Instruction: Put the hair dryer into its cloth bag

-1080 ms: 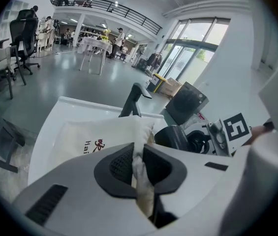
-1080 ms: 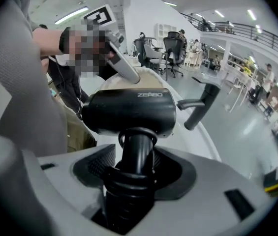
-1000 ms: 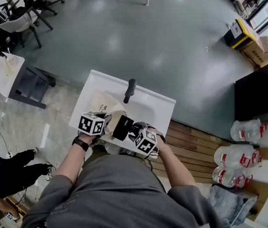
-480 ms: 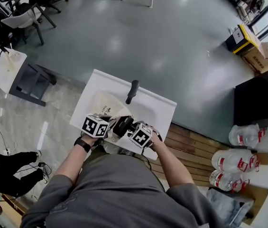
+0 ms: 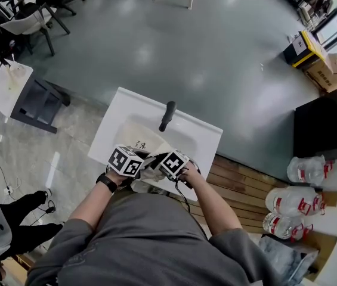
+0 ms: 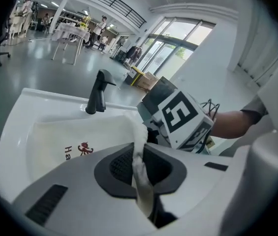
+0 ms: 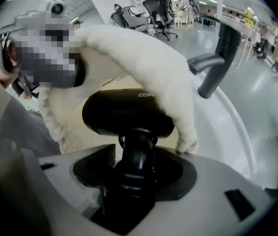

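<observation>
The cream cloth bag lies on the white table, with red and black print on it. My left gripper is shut on the bag's rim and holds the mouth up. My right gripper is shut on the handle of the black hair dryer and points steeply down. The dryer's head sits under the lifted cloth, at the bag's mouth. In the head view the dryer is hidden by the grippers and the cloth. The right gripper's marker cube shows close beside the left jaws.
A black upright piece shaped like a tap stands at the table's far edge. Office chairs and a small white table are at the far left. Boxes and water bottles stand to the right.
The two grippers have come closer together. The right gripper has sunk and rolled with the dryer, which is now covered by the cloth in the head view. The left gripper has shifted right with the bag's rim.
</observation>
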